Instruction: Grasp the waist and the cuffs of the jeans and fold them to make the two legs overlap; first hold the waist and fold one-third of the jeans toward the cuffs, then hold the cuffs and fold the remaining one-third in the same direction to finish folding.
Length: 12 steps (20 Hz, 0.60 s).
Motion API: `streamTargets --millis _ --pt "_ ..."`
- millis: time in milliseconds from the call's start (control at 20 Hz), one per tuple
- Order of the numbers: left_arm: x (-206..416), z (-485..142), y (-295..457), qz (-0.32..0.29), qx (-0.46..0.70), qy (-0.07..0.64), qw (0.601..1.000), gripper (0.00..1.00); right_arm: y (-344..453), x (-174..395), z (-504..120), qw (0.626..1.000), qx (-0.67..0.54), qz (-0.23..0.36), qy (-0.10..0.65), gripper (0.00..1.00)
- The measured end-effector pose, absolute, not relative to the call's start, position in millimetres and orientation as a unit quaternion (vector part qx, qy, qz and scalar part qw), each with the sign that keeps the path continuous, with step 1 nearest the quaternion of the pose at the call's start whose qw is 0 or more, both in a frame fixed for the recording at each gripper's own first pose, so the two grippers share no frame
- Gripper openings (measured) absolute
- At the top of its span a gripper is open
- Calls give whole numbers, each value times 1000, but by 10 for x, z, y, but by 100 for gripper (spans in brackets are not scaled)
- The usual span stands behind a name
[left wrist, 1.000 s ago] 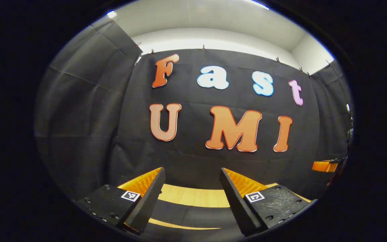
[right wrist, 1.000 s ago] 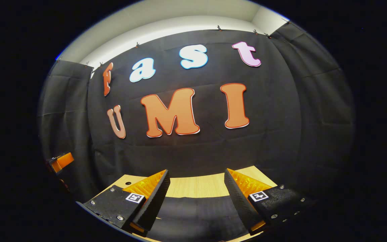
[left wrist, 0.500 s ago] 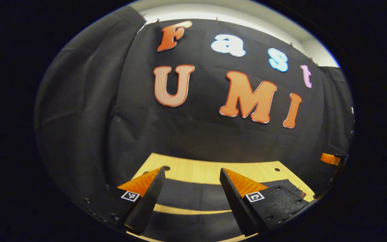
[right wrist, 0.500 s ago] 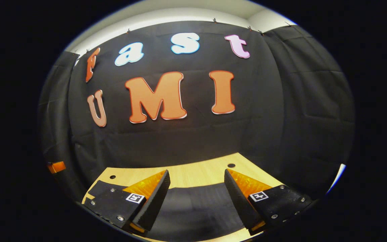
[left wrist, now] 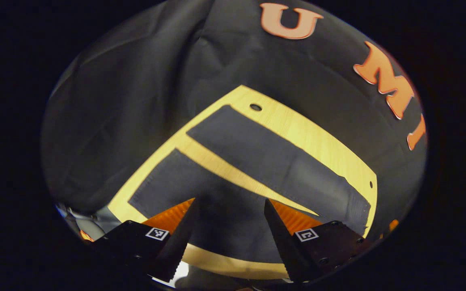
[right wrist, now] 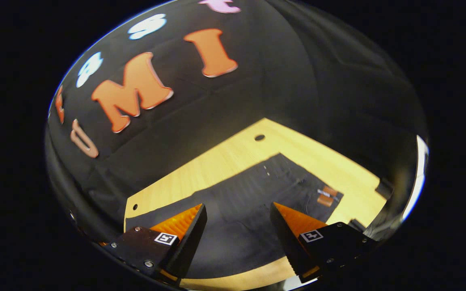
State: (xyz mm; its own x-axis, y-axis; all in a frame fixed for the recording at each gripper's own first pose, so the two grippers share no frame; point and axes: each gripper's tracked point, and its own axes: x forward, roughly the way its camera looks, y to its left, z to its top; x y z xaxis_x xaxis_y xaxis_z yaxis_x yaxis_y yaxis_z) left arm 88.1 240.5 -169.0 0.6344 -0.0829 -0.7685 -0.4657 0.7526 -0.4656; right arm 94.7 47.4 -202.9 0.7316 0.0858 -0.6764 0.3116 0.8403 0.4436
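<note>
Jeans (left wrist: 265,161) lie flat and unfolded on the tabletop (left wrist: 318,141), legs apart. Left gripper (left wrist: 229,226) and right gripper (right wrist: 237,230): jaws spread, holding nothing. All folds outstanding.

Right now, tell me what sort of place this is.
Probably a staged recording booth, not a home: black cloth wall hangs behind a bare wooden table with drilled holes. Dark jeans lie spread flat on it, legs apart, with the left gripper and right gripper open above them.
</note>
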Motion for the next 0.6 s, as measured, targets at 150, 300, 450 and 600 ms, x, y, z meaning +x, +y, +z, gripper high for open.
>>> streamTargets --millis 150,300,450,600 --pt "809 -1816 2524 133 -393 428 803 97 313 904 -2443 838 338 -91 418 95" --pt "676 -1992 2414 156 -431 457 762 97 164 819 -2771 802 359 -117 463 95" --pt "514 -2216 2448 176 -462 488 719 97 139 817 -2924 762 416 -125 480 93" --pt "342 -2454 2553 194 -483 511 684 97 -40 760 -3142 743 427 -153 492 85"
